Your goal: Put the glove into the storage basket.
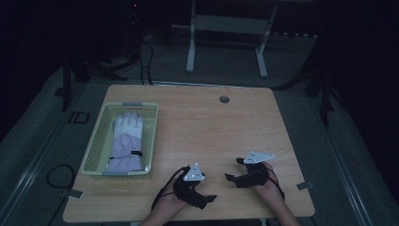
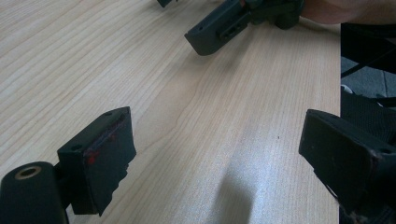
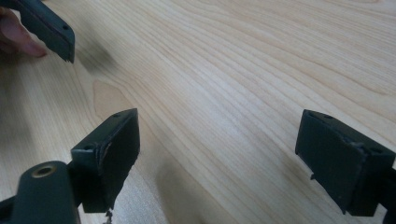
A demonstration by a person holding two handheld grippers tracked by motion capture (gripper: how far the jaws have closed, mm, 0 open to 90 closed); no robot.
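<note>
Both grippers rested low at the tabletop's [image 1: 226, 127] six o'clock edge, the left gripper [image 1: 207, 200] and right gripper [image 1: 231, 178] each spread wide and empty; the white fabric glove [image 1: 127, 141] lay inside the pale yellow plastic basket [image 1: 153, 136] at nine o'clock; a good reach would approach over the rim, jaws spread; dim light blurred the glove's cuff.

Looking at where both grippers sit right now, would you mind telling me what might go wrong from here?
1. The left gripper and right gripper point toward each other, open and empty, near the front edge of the light wooden table; they might collide.
2. The white padded glove lies deep inside the yellow perforated plastic basket, so a reaching gripper may catch the basket wall or drag it.
</note>
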